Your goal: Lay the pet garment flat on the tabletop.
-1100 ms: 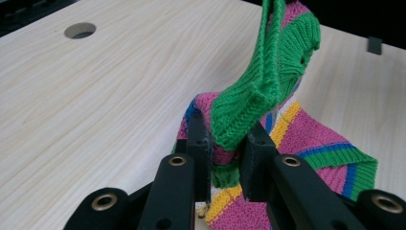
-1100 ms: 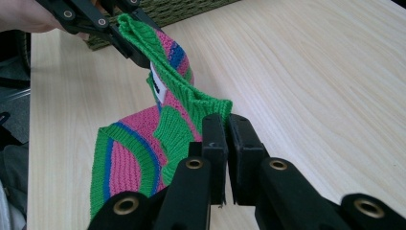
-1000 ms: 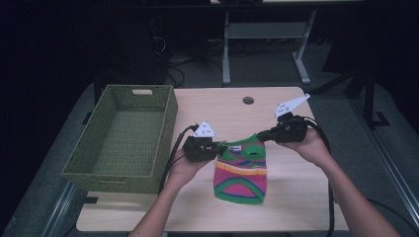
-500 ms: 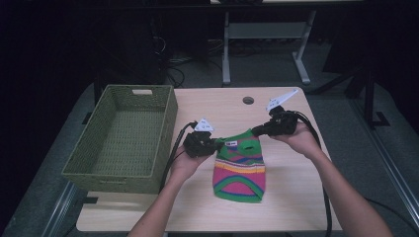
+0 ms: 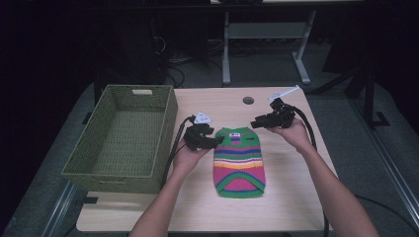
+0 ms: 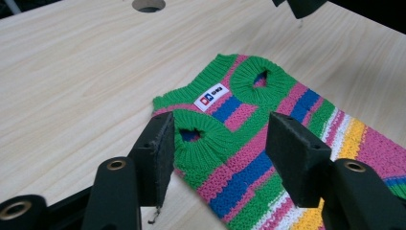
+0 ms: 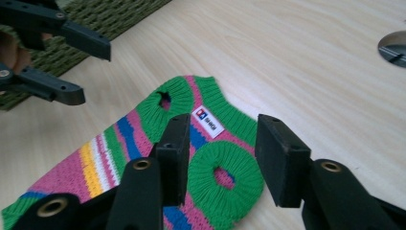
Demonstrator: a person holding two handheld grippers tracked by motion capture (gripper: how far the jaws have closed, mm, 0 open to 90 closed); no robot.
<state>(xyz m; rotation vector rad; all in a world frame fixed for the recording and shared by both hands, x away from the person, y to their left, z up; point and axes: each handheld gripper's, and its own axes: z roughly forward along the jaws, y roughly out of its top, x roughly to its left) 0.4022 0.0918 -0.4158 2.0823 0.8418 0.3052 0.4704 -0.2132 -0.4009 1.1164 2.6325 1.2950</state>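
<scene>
Striped knit sweater (image 5: 239, 162) lies flat on table (image 5: 296, 197), neck end twd far side, just right of green basket (image 5: 123, 138). White label (image 6: 211, 97) at collar, faces up. L gripper (image 5: 213, 142) at sweater's near-left armhole (image 6: 191, 134); jaws just opened, pads apart, armhole betw them, not pinched. R gripper (image 5: 256, 123) at the other armhole (image 7: 222, 176); jaws also just opened, knit below the gap, no grip. Cable hole (image 5: 248, 100) in table beyond collar.
</scene>
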